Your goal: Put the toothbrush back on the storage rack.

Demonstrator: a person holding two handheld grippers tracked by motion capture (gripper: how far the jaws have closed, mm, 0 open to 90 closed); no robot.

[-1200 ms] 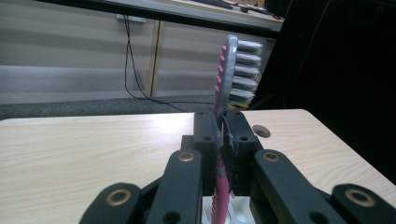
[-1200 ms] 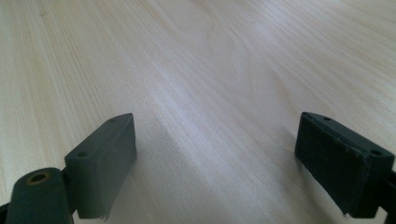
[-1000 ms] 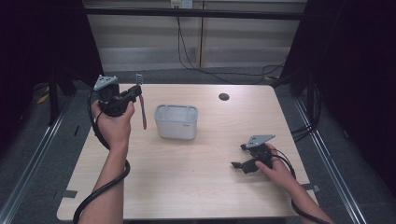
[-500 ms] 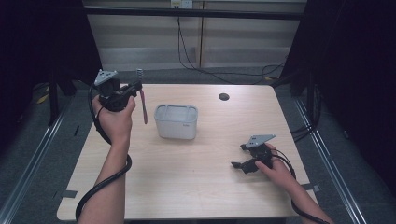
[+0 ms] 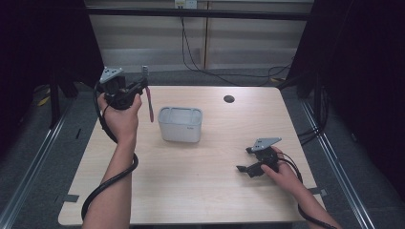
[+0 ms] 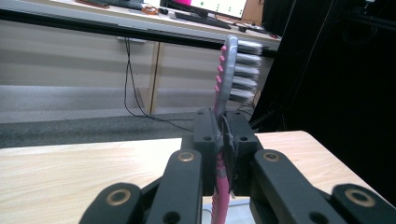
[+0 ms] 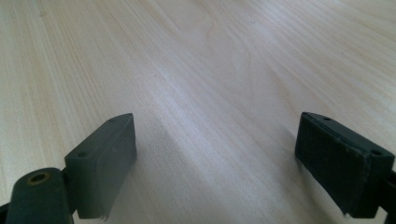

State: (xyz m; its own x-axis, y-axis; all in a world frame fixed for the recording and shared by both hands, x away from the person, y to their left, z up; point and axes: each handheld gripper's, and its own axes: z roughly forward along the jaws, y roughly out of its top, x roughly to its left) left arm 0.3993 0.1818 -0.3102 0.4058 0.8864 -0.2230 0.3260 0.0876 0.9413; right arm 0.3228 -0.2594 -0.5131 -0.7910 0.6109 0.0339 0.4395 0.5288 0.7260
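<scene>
My left gripper is raised above the table's far left corner, shut on a pink and grey toothbrush that stands nearly upright, bristle head up and handle hanging down. In the left gripper view the toothbrush rises from between the closed pads of my left gripper. A translucent white box stands on the table just right of it. My right gripper rests low on the table at the near right, open. In the right gripper view my right gripper has bare wood between its fingers.
The light wooden table has a small black round hole near its far edge. Cables hang at the wall behind. Dark curtains stand at both sides, and metal rails run along the floor beside the table.
My left gripper has risen slightly with the toothbrush still in it. The right gripper has stayed where it was.
</scene>
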